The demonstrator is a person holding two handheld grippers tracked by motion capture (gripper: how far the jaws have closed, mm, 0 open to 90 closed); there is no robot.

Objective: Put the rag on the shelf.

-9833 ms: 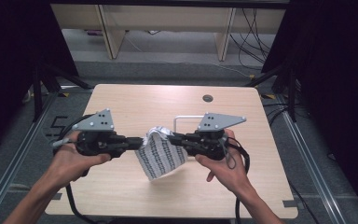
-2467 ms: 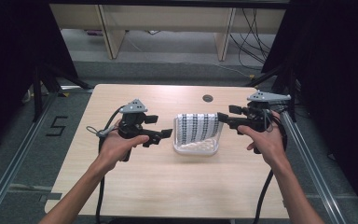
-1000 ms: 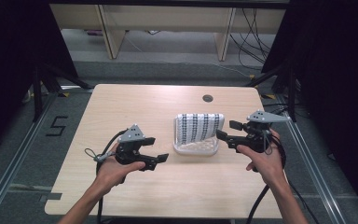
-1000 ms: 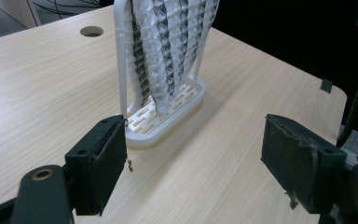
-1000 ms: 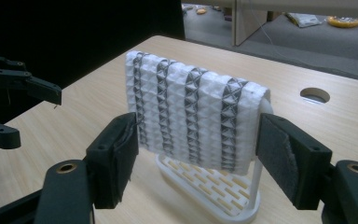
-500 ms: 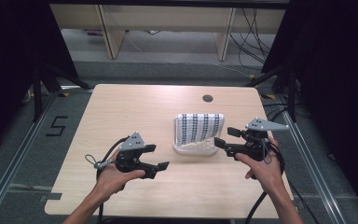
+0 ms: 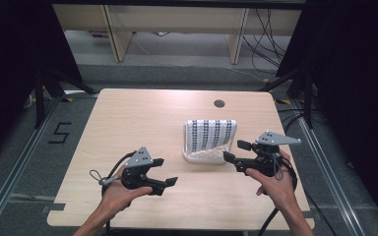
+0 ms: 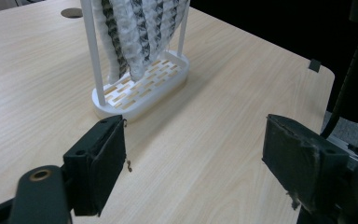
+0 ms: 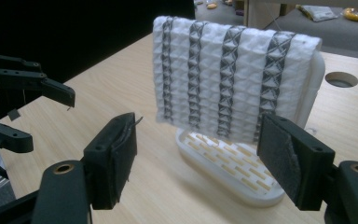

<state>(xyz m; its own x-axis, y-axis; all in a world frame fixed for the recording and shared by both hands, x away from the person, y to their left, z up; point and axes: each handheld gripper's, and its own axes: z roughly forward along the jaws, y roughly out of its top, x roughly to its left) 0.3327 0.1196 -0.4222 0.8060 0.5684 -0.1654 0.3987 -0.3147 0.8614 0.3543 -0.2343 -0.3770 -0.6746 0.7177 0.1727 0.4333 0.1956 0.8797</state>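
Observation:
A white cloth with dark patterned stripes (image 7: 211, 134) hangs draped over a small white rack (image 7: 197, 158) right of the table's middle. In the right gripper view the cloth (image 9: 233, 74) covers the rack's frame above its slotted base (image 9: 223, 173). My left gripper (image 7: 166, 171) is open, low at the table's front left, well apart from the rack. My right gripper (image 7: 235, 151) is open just right of the rack base, with nothing between its jaws. The left gripper view looks across bare table (image 8: 223, 93) at the rack base (image 8: 144, 86).
A round cable hole (image 7: 219, 103) lies in the table behind the rack. The table's right edge runs close to my right hand (image 7: 275, 184). Dark frame legs and shelving stand beyond the far edge. My left gripper (image 9: 28, 107) appears at the left of the right gripper view.
Both grippers once held the cloth together; it now hangs on the rack. Over the last second both open grippers have drawn back toward the table's front edge.

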